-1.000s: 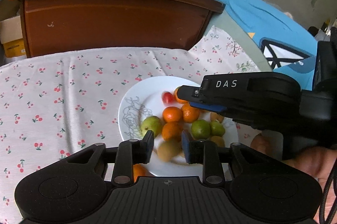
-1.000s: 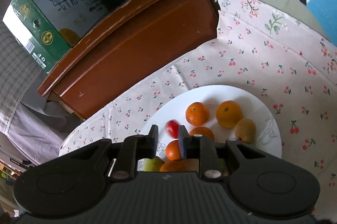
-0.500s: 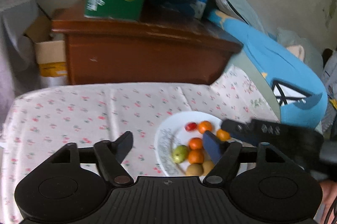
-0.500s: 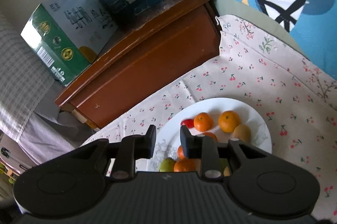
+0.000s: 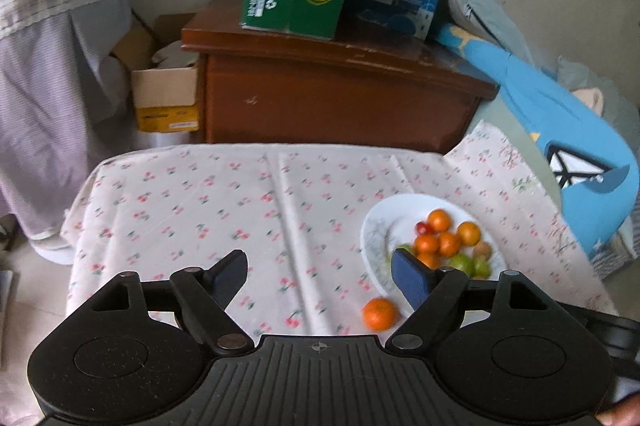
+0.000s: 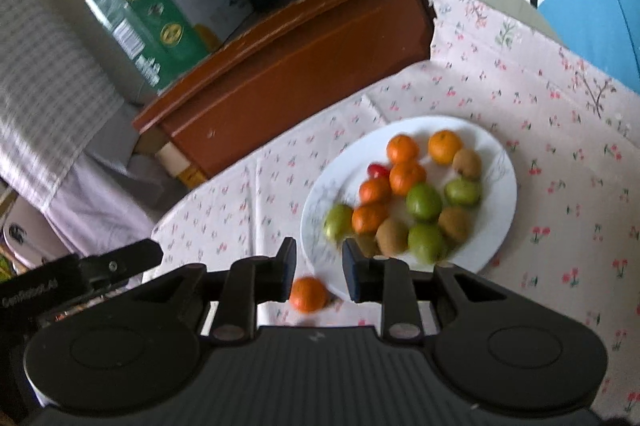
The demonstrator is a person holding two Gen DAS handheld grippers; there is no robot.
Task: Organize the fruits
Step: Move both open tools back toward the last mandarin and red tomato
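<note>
A white plate (image 6: pixel 502 194) on the cherry-print tablecloth (image 5: pixel 240 194) holds oranges, green fruits, kiwis and one small red fruit (image 6: pixel 378 170). A lone orange (image 6: pixel 308 294) lies on the cloth just beside the plate's near rim. Left gripper (image 5: pixel 320 276): fingers spread wide, empty. Right gripper (image 6: pixel 319 268): fingers parted, empty, above that lone orange. Behind stands a wooden cabinet (image 5: pixel 336 94) bearing cartons.

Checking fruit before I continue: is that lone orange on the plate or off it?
Off. The lone orange lies on the tablecloth beside the plate's near rim; both views show this.
</note>
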